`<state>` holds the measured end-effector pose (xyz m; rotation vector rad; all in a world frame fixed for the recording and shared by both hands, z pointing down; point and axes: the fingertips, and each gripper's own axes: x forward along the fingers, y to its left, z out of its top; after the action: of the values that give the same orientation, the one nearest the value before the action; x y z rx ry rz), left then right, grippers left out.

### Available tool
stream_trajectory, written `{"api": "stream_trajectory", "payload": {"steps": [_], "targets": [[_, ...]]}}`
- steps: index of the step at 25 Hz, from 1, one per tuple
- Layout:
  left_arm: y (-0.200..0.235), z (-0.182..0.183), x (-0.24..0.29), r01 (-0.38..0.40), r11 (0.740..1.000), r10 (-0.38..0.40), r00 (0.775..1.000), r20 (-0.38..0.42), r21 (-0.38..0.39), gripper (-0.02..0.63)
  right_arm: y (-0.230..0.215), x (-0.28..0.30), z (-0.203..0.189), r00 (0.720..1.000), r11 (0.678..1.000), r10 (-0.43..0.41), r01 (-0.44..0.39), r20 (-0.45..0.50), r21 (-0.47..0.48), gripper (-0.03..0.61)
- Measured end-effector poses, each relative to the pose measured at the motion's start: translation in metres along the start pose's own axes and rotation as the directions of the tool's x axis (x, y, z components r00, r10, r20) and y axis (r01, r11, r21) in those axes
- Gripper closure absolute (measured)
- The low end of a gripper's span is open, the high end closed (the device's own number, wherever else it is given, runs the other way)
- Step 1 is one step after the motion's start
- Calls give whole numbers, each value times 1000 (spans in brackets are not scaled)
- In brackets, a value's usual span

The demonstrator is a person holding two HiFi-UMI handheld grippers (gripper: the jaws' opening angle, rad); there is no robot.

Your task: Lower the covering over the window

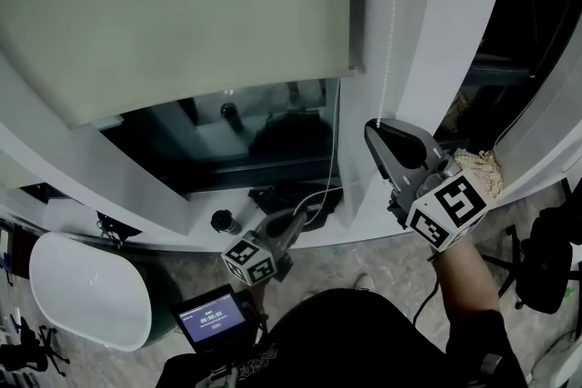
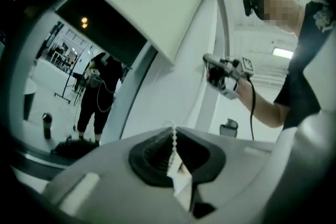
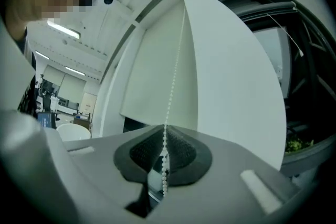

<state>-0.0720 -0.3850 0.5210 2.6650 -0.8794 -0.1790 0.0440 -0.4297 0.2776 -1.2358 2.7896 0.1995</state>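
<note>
A pale roller blind [image 1: 182, 4] hangs part way down over the dark window [image 1: 255, 141]. To its right a white bead chain [image 1: 391, 23] runs down the white frame. My right gripper [image 1: 382, 134] is shut on that chain, which passes straight between its pads [image 3: 165, 127] in the right gripper view. Lower, near the sill, my left gripper [image 1: 300, 218] is shut on the chain's lower part. There the beads [image 2: 173, 147] lie pinched in the left gripper [image 2: 173, 131] with a small loop above the tip. The right gripper [image 2: 210, 63] also shows in the left gripper view.
A dark cylinder [image 1: 223, 220] stands on the white sill. A white round seat [image 1: 86, 286] is at lower left, and a small screen device [image 1: 212, 318] sits near the person's body. A black chair [image 1: 546, 259] and a straw-coloured bundle [image 1: 482, 168] are at the right.
</note>
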Motion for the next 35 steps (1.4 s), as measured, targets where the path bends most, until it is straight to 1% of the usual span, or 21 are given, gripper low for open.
{"api": "stream_trajectory", "payload": {"steps": [1,2,4,5,6,7,9,10,11,12,13,15,17,20,22,23,27,29,32,34,35], "targets": [[1,13,-1,6,1000,-6,1000,7,28,609,0,-1,-17,1000,1000,-7,7,-29,0,563],[5,18,-3,15,998,-14,1000,-16,54,609,0,-3,-36,998,1000,-14,14,-60,11,563],[20,12,-16,21,996,-12,994,-109,86,584,2,-9,-73,993,997,-17,26,-118,79,563],[33,8,-27,11,997,0,990,-142,78,580,2,-13,-90,989,994,-22,38,-146,107,563],[47,7,-39,-8,999,15,989,-149,46,561,0,-16,-106,984,991,-33,54,-173,119,563],[61,11,-53,-34,999,33,991,-129,-6,528,-1,-20,-121,979,989,-44,71,-200,127,563],[78,37,-79,-83,991,80,996,-27,-109,522,0,-25,-150,966,983,-44,87,-254,163,563],[78,54,-85,-80,987,86,996,37,-138,522,4,-27,-167,957,981,-35,88,-287,175,563],[72,70,-84,-54,988,68,993,92,-147,523,9,-29,-187,945,981,-24,85,-326,174,563],[61,83,-75,-15,991,32,992,124,-134,523,15,-32,-210,929,983,-14,81,-369,167,563],[46,92,-60,24,995,-11,991,131,-101,523,21,-35,-231,913,983,-5,79,-407,166,562],[8,105,-22,100,995,-99,990,104,-9,532,29,-39,-264,891,975,10,92,-454,201,561],[-32,120,13,182,981,-188,979,85,70,534,34,-38,-281,881,965,23,104,-473,241,561],[-81,145,55,269,951,-284,955,88,151,537,45,-33,-299,865,968,53,79,-500,238,562],[-98,160,74,279,941,-302,947,105,190,537,56,-35,-321,839,967,76,68,-538,244,561],[-103,168,82,279,939,-306,945,119,199,537,63,-38,-336,819,965,90,69,-566,253,561],[-121,200,100,310,925,-350,922,169,220,535,92,-66,-387,714,961,143,67,-685,270,561],[-133,209,108,324,908,-375,912,169,266,517,103,-79,-399,679,959,170,53,-715,279,561],[-142,226,114,315,900,-383,902,201,301,523,118,-94,-408,646,957,203,28,-735,289,561],[-144,232,118,316,904,-378,905,194,287,601,123,-101,-409,645,954,211,26,-735,298,561],[-143,233,120,318,907,-375,909,184,277,600,123,-103,-409,646,953,211,32,-733,302,561]]}}
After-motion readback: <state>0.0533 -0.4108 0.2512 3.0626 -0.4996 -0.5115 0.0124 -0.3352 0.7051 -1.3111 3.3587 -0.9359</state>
